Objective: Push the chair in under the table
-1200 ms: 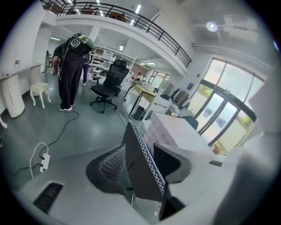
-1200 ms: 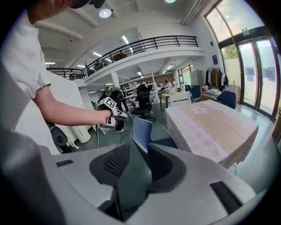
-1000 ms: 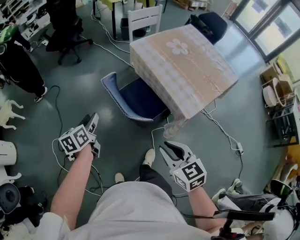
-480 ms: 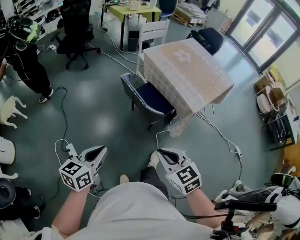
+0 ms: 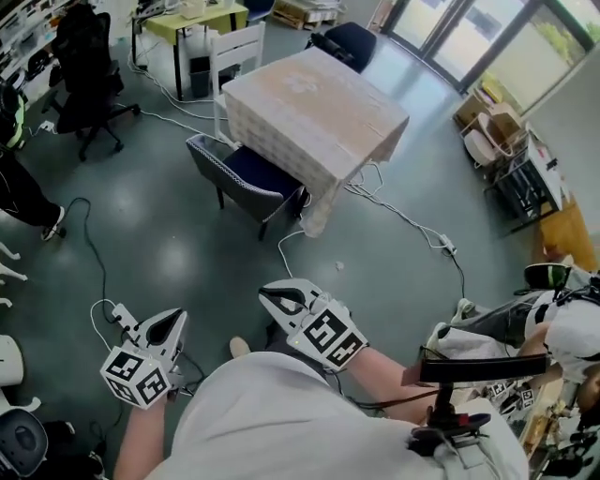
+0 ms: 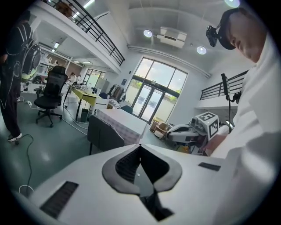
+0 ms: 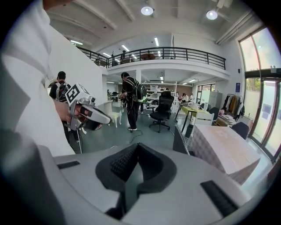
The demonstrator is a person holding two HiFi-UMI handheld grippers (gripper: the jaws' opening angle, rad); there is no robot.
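A blue chair [image 5: 240, 178] with a checked back stands on the grey floor, its seat tucked under the near edge of the table [image 5: 314, 105], which wears a beige checked cloth. Both grippers hang close to the person's body, well short of the chair, and touch nothing. My left gripper [image 5: 176, 320] is shut and empty at the lower left. My right gripper [image 5: 269, 293] is shut and empty in the lower middle. The left gripper view shows the chair [image 6: 103, 134], the table [image 6: 120, 121] and the right gripper [image 6: 186, 132]. The right gripper view shows the chair [image 7: 180, 139] and the table [image 7: 224, 149].
Cables [image 5: 403, 220] trail across the floor from the table's right side. A white chair [image 5: 234, 49] and a dark chair [image 5: 342, 42] stand behind the table. A black office chair [image 5: 84, 56] and a yellow desk [image 5: 192, 17] are at the upper left. Shelves [image 5: 511, 159] line the right.
Both grippers went from open to shut and drew back from the chair toward the body. The view has backed away from the table, and the chair sits further off.
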